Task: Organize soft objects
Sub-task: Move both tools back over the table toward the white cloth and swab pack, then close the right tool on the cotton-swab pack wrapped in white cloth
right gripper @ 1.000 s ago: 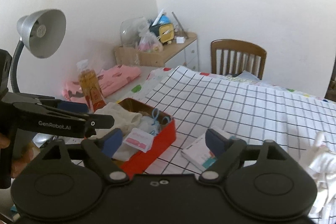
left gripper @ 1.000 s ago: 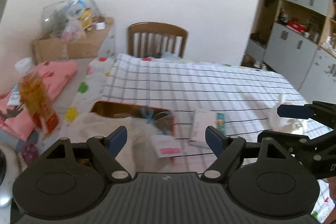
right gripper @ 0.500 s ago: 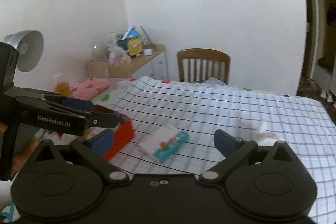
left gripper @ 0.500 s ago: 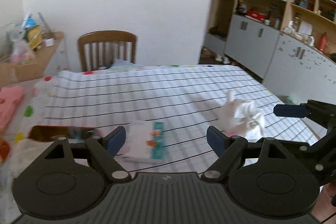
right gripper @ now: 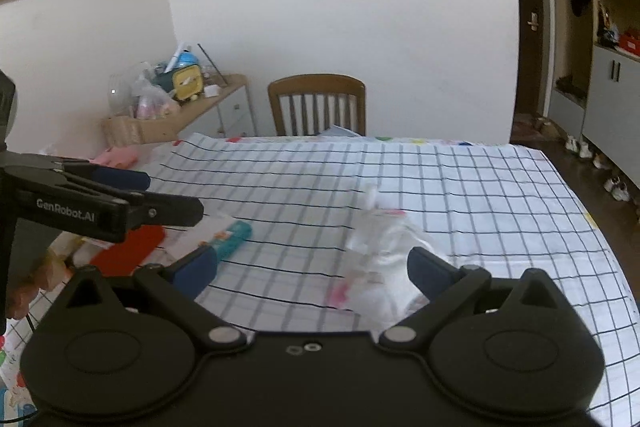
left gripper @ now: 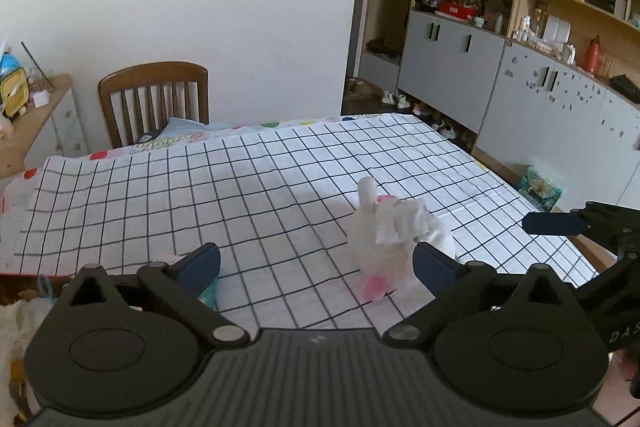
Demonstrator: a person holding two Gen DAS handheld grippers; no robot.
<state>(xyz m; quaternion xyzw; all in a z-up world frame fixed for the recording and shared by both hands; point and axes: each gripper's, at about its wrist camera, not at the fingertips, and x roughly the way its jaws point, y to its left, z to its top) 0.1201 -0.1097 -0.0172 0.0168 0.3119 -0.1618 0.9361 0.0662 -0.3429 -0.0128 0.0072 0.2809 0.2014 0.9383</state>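
Note:
A crumpled white soft bundle (left gripper: 394, 239) with pink bits lies on the checked tablecloth (left gripper: 240, 187). My left gripper (left gripper: 316, 261) hangs just short of it; its jaws are opening, nothing is between them, and the bundle sits by the right fingertip (left gripper: 430, 261). My right gripper (right gripper: 312, 265) is open and holds nothing, and the blurred bundle (right gripper: 380, 251) lies just ahead of its right finger. The right gripper's blue pad (left gripper: 554, 223) shows at the left wrist view's right edge. The left gripper (right gripper: 120, 195) juts in from the left of the right wrist view.
A red box (right gripper: 132, 251) and a teal-and-white packet (right gripper: 232, 237) lie at the table's left. Cream cloth (left gripper: 16, 315) shows at lower left. A wooden chair (right gripper: 316, 103) stands behind the table. A cluttered side cabinet (right gripper: 180, 119) is at far left, grey cupboards (left gripper: 452, 59) at right.
Both views have swung right, away from the red box with cloths towards the white bundle, which now lies close ahead. Both grippers' jaws stand wider than before.

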